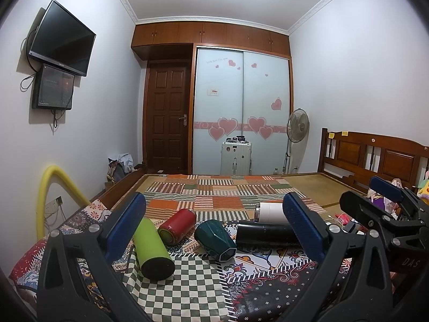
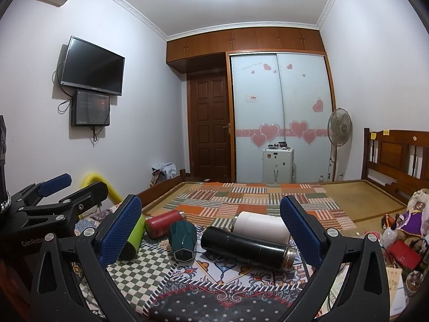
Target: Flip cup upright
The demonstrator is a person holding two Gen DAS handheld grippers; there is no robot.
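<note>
Your left gripper has its blue-padded fingers spread wide with nothing between them. Five cups lie on their sides on the patterned bedspread ahead. From this view the green cup sits at about 10 o'clock, just inside the left pad and partly hidden behind it. The red cup lies at 11 o'clock, the dark teal cup near 12. The black cup is at 1 o'clock, its far end hidden behind the right pad, with the white cup behind it.

Your right gripper is likewise fully parted and holds nothing. Here the black cup lies across 1 o'clock between the fingers, the white cup touching it behind, and the teal cup at 11 o'clock.
</note>
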